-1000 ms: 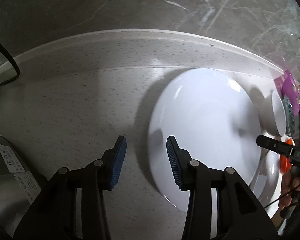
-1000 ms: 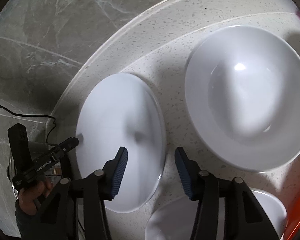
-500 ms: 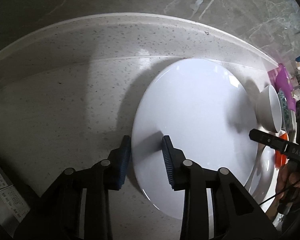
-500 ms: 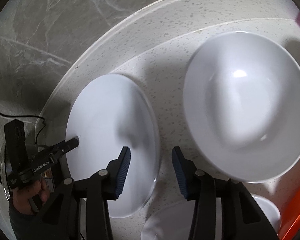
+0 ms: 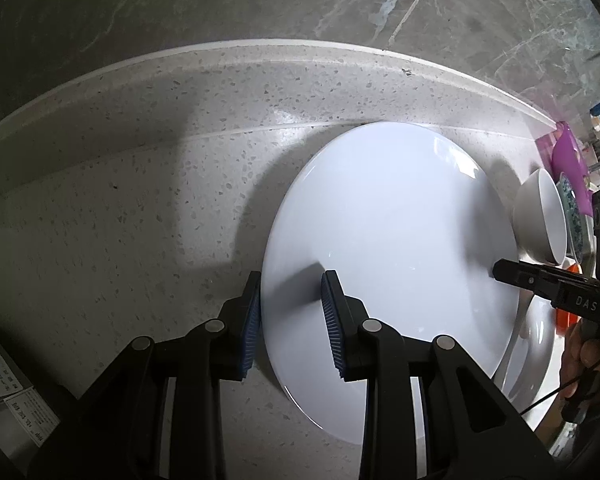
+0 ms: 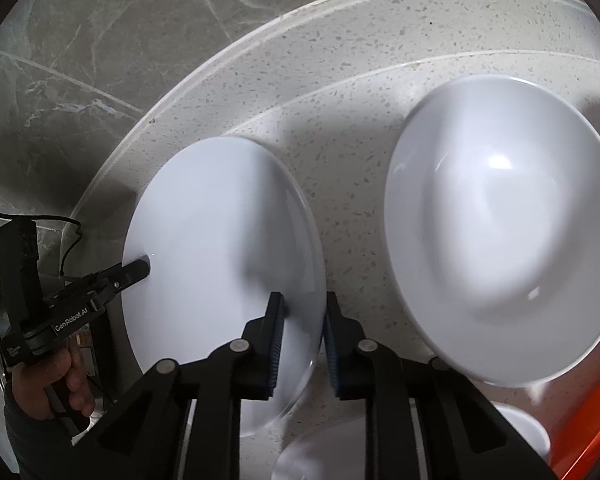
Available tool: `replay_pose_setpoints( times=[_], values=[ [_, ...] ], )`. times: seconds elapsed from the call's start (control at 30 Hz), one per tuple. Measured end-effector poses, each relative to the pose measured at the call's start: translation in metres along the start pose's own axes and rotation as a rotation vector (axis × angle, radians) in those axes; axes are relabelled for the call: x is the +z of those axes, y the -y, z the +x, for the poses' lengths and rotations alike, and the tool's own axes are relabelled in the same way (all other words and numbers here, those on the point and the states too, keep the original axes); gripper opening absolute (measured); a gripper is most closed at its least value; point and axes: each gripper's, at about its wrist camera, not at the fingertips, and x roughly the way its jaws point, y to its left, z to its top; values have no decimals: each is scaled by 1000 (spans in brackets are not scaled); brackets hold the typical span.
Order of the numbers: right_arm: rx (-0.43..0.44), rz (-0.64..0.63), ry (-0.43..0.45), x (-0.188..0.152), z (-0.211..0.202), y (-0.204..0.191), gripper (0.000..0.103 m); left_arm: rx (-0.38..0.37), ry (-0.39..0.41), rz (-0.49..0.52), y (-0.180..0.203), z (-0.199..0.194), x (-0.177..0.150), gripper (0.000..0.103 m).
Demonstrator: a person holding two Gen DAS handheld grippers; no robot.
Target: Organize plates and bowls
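Fisheye bends the counter edge (image 5: 260, 46) into an arc, and dark vignette eats every corner. Even, cool light falls from above and ahead of the fingers. Small glints sit on the white plate (image 5: 388, 240), far rim, and a bright glare spot shines inside the big white bowl (image 6: 500, 224). Soft shadows trail under the left gripper (image 5: 290, 312) onto the plate. Focus is crisp mid-frame, while the bowl's near rim smears beside the right gripper (image 6: 302, 324).

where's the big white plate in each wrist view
Left wrist: the white plate fills centre-right, its left rim between the left gripper pads.
Right wrist: the plate sits centre-left, its right rim between the right gripper pads.
Shared landmark: the deep white bowl, to the plate's right.
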Motion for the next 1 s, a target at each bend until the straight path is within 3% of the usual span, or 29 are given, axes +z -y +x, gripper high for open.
replay_pose_setpoints(
  times=[1.0],
  values=[
    [-34,-63,1,-5,0,-16,22,66,19,9,25,-11,-13,28]
  ],
)
